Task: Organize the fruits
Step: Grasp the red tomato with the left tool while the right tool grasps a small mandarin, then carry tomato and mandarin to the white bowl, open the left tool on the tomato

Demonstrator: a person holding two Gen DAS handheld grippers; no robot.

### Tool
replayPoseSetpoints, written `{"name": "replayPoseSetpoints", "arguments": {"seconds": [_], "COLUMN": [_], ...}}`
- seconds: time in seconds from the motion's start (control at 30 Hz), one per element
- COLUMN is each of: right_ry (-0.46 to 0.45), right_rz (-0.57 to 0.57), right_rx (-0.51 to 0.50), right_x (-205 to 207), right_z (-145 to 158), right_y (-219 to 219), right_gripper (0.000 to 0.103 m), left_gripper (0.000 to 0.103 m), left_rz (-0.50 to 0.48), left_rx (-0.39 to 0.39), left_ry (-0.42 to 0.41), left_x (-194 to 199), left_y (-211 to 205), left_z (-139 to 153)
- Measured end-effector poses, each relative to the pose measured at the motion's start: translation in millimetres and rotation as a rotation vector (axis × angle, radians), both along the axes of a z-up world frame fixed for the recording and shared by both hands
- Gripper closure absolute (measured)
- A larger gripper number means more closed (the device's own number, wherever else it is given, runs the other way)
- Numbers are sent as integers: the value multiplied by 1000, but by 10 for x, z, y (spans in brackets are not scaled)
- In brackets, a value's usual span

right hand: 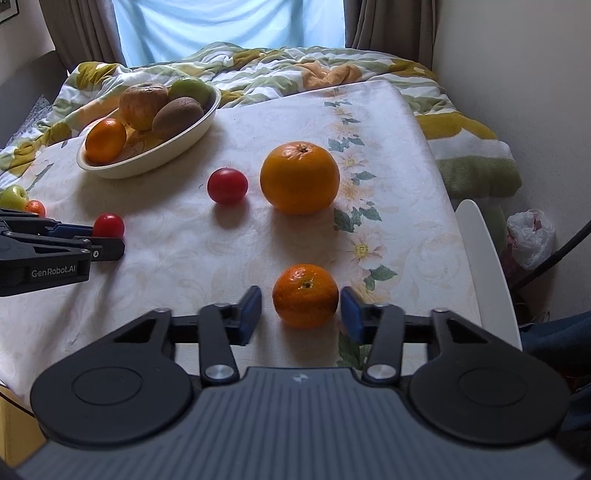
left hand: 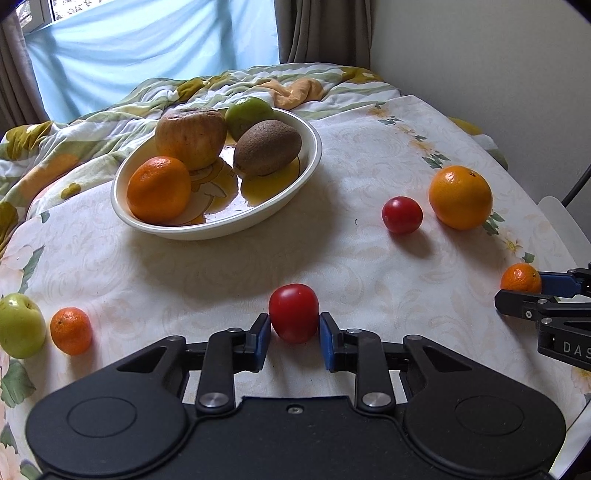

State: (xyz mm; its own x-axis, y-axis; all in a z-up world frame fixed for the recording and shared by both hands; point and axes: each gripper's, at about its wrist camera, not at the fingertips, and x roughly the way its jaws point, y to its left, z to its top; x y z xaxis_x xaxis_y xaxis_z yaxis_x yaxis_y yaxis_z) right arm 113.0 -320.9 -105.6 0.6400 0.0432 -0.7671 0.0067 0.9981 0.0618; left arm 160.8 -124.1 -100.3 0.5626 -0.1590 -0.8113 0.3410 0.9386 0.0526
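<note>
Left gripper [left hand: 294,338] clamps tomato [left hand: 294,312]; bowl [left hand: 218,225] beyond

My left tool [left hand: 294,338] clamps a red tomato [left hand: 294,312] on the floral-cloth surface [left hand: 332,258], with the fruit-filled bowl [left hand: 218,221] beyond and an orange [left hand: 460,196] to the right.

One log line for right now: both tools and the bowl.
left tool: shut on tomato | right tool: around mandarin, left pad clear | bowl: four fruits

Home bedroom: rumpled quilt [right hand: 258,70], curtained window [right hand: 229,26].
</note>
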Motion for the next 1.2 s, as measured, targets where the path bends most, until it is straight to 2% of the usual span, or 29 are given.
{"name": "replayPoseSetpoints", "arguments": {"seconds": [0.3, 0.53, 0.8, 0.97, 1.1, 1.2], "right_ry": [-9, -28, -58, -66, -84, -92], "right_rz": [29, 35, 78, 121, 158, 188], "right_rx": [-9, 5, 7, -14, -17, -2], "right_x": [2, -54, -135, -113, -83, -20], "right_z": [58, 216, 523, 746, 952, 1092], "right_y": [48, 69, 123, 164, 210, 231], "right_gripper": [50, 50, 50, 50, 50, 50], "left_gripper": [72, 72, 72, 72, 72, 72], "left_rz": [12, 35, 71, 105, 123, 146], "left_rx": [-19, -46, -65, -107, -106, -136], "left_ry": [-16, -41, -84, -85, -115, -110], "left_x": [-123, -269, -441, -496, -512, -451], "left_y": [17, 75, 187, 318, 398, 503], "left_z": [117, 347, 668, 923, 1137, 1244]}}
